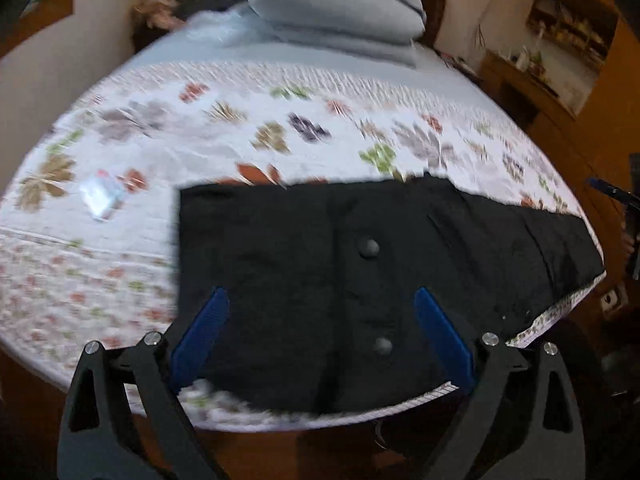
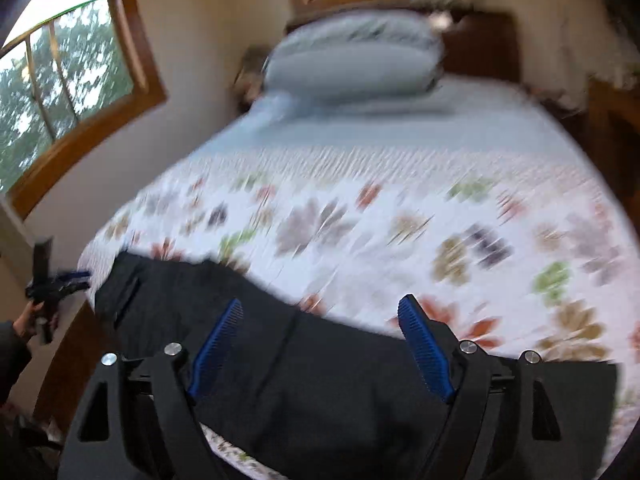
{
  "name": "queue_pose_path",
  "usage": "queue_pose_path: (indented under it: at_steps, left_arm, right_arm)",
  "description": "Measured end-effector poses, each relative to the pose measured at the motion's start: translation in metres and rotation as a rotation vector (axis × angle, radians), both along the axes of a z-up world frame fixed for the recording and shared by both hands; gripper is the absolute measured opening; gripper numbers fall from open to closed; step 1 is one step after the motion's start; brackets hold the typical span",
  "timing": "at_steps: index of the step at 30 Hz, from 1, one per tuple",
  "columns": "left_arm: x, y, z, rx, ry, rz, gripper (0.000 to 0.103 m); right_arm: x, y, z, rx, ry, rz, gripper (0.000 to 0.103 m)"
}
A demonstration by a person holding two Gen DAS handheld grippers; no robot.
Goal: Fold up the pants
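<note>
Black pants (image 1: 360, 264) lie flat along the near edge of the bed, two round buttons showing in the left wrist view. My left gripper (image 1: 320, 300) is open, its blue fingers (image 1: 200, 340) spread above the pants, holding nothing. In the right wrist view the pants (image 2: 320, 380) stretch from the left edge of the bed to the lower right. My right gripper (image 2: 324, 312) is open and empty, hovering over the pants. The other gripper (image 2: 52, 284) shows at the far left in that view, held by a hand.
The bed has a white floral quilt (image 1: 240, 128) and stacked grey pillows (image 1: 340, 4) at the head. A small clear packet (image 1: 102, 196) lies on the quilt at the left. Wooden shelves (image 1: 568, 36) stand at the right; windows (image 2: 60, 80) at the left.
</note>
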State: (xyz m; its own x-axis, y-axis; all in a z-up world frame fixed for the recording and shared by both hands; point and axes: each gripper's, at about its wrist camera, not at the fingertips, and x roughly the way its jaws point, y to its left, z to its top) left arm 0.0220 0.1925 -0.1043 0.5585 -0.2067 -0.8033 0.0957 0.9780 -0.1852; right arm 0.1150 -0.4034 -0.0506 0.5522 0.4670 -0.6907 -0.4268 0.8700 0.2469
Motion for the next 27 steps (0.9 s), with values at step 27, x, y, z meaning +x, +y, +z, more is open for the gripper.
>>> queue_pose_path:
  at_steps: [27]
  left_arm:
    - [0.041,-0.054,-0.041,0.129,0.111,0.029,0.1]
  right_arm:
    - [-0.039,-0.199,-0.043,-0.031,0.097,-0.449,0.081]
